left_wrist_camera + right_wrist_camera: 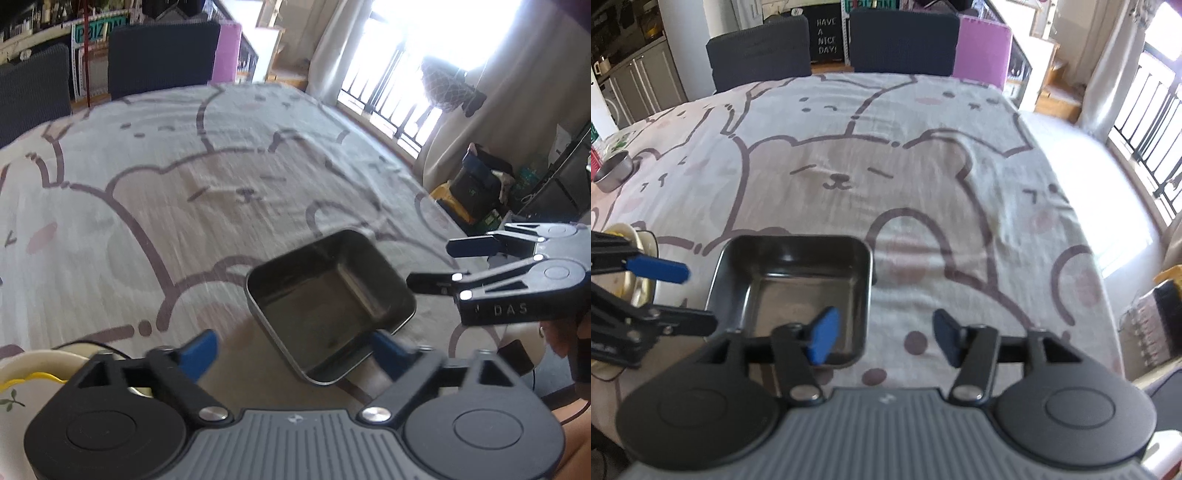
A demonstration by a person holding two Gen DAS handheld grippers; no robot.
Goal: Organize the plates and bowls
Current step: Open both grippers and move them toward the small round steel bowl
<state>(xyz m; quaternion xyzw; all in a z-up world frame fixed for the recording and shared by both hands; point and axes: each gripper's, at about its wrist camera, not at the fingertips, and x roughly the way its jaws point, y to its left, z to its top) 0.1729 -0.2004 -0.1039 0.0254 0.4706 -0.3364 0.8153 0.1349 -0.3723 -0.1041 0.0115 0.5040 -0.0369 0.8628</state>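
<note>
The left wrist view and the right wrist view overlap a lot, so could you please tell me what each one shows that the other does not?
Only the left wrist view shows the floral plate at its lower left edge.

Only the right wrist view shows the round steel bowl at the table's far left and the "Have a nice day" sign behind the chairs.

Both show the square metal tray lying free on the bear-print tablecloth, and both grippers, left gripper and right gripper, with fingers apart.

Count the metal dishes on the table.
2: a square metal tray near both grippers, and a round metal bowl at the table's far left edge. Others may be out of view.
</note>
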